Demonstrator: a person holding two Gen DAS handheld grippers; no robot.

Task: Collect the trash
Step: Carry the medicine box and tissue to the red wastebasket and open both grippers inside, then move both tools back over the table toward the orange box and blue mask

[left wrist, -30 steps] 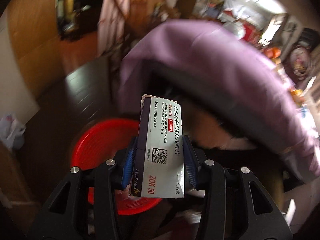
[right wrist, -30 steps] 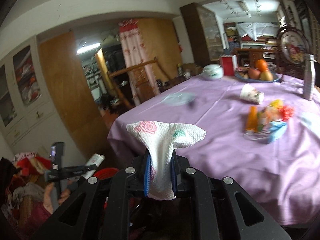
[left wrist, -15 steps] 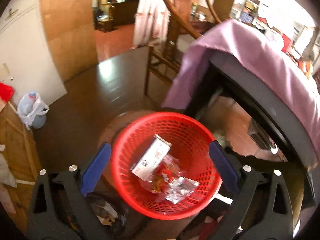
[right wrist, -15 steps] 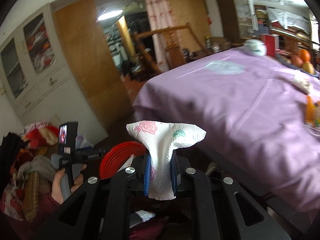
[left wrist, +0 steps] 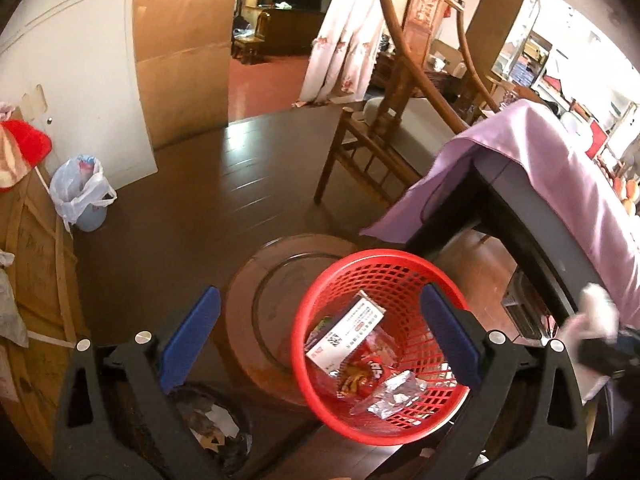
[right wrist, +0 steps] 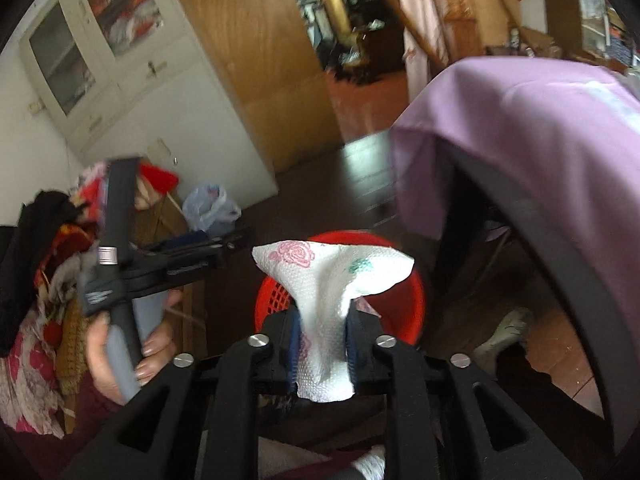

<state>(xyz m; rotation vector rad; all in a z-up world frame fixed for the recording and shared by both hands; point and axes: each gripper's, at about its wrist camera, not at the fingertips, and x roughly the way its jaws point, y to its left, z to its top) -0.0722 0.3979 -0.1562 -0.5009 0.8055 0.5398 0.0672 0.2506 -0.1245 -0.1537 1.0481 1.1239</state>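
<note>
Dim floor (left wrist: 208, 216), basket (right wrist: 400, 312) half-hidden behind tissue (right wrist: 332, 280)

The left gripper (left wrist: 320, 336) gapes empty above a red basket (left wrist: 432, 276) at five o'clock holding a white medicine box (left wrist: 346, 334) and foil wrappers (left wrist: 394, 394), a purple-draped table (left wrist: 560, 168) at three o'clock.

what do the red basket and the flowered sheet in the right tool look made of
Red basket: looks like glossy moulded plastic, an open lattice wall. Flowered sheet: seems soft embossed paper towel, matte, dimpled and crumpled, between the right tool's opening pads.
</note>
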